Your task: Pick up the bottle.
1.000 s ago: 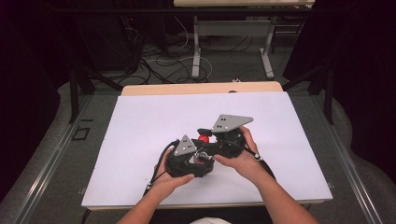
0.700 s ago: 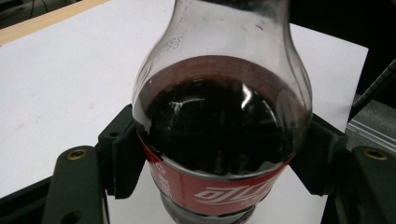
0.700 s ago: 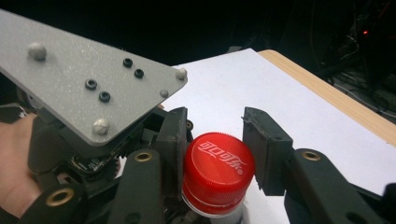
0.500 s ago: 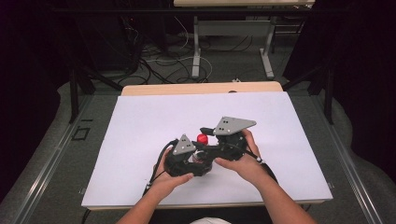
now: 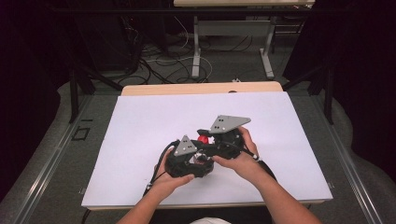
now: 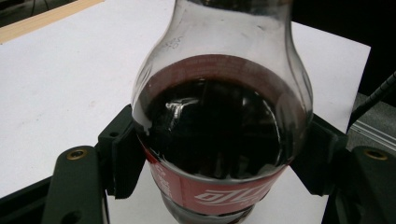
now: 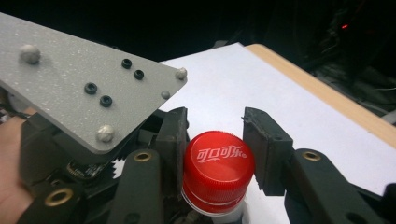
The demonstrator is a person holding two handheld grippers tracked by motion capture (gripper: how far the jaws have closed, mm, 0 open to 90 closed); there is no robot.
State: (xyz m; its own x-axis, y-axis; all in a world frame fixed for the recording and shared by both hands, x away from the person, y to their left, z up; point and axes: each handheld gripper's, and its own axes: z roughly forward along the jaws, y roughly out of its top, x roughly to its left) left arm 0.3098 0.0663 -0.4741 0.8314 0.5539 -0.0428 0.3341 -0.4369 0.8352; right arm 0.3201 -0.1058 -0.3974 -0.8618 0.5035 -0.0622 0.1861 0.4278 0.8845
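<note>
White table (image 5: pixel 140 121), dark cola bottle (image 6: pixel 219 135)

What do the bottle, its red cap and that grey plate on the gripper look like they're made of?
Bottle: clear glossy plastic, probably, going by the reflections and the dark drink showing through. Cap: red plastic, ribbed around the edge, with white printed lettering. Grey plate: matte and speckled, bolted on; metal or plastic can't be told.

black grippers (image 5: pixel 204 148) (grey three-cornered plates (image 5: pixel 227 123)), brass-ringed screw holes (image 6: pixel 76 153)
</note>
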